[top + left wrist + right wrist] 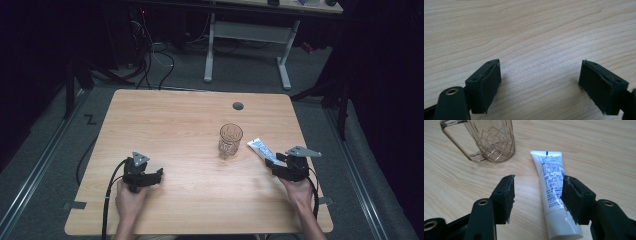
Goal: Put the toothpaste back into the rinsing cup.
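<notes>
Grippers first, as we list from the near edge outward: we hold the left gripper (159, 173) low over the wooden table (175, 125) at its near left, jaws spread wide with nothing but bare woodgrain between the pads (489, 85), as its own view confirms. We hold the right gripper (272, 161) at the near right, its grey three-cornered plate on top and its cable trailing back past the wrist. Its jaws stand wide apart; in the right gripper view the toothpaste tube (554, 192) lies flat on the wood between them, hard against the right-hand pad and well clear of the left-hand one, so we count no grip on it. Whether that right-hand pad actually touches the tube we cannot tell. Next item, the tube itself: white with blue print, flat crimped end pointing away from us, rounded end nearest the gripper body; in the high view it lies slantwise just beyond the right gripper, near the table's right side. Next, a clear glass mug (230, 140) with a cut pattern and a handle, standing upright just left of the tube's far end, apart from it. Farthest on the tabletop, a round grey cable grommet (238, 106) near the back edge. Beyond the table, a white-legged desk (250, 35) on dark floor.
</notes>
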`<state>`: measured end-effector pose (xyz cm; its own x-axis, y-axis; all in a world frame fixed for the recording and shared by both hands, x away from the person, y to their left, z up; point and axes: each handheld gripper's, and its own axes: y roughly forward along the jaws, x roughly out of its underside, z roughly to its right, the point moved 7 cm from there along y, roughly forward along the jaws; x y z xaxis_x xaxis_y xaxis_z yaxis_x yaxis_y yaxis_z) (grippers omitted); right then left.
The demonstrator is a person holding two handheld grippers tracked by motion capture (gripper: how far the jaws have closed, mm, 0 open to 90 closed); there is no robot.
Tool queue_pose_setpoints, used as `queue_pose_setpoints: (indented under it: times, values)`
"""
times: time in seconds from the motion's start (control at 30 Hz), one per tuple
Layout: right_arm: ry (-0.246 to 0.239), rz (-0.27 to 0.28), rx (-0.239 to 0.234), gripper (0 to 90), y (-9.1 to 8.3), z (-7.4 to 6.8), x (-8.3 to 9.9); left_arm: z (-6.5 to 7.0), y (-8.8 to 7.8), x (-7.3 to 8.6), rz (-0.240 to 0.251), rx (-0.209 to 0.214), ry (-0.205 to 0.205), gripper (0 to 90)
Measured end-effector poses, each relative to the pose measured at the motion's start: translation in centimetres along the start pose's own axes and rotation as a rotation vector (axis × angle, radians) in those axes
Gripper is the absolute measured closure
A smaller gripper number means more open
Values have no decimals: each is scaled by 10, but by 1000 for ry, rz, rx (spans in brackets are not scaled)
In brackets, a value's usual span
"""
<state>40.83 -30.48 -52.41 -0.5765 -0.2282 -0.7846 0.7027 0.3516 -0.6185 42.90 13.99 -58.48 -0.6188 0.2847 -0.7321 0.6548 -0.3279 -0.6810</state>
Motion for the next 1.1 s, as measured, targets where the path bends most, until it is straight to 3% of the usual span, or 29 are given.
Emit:
queue_pose_setpoints:
  times: [0.9, 1.1]
  values:
    - [-26, -18, 13, 470, 14, 12, -29, 0, 0, 0, 0, 0, 0, 180]
    - [-38, -43, 16, 474, 19, 15, -35, 0, 0, 0, 0, 0, 0, 180]
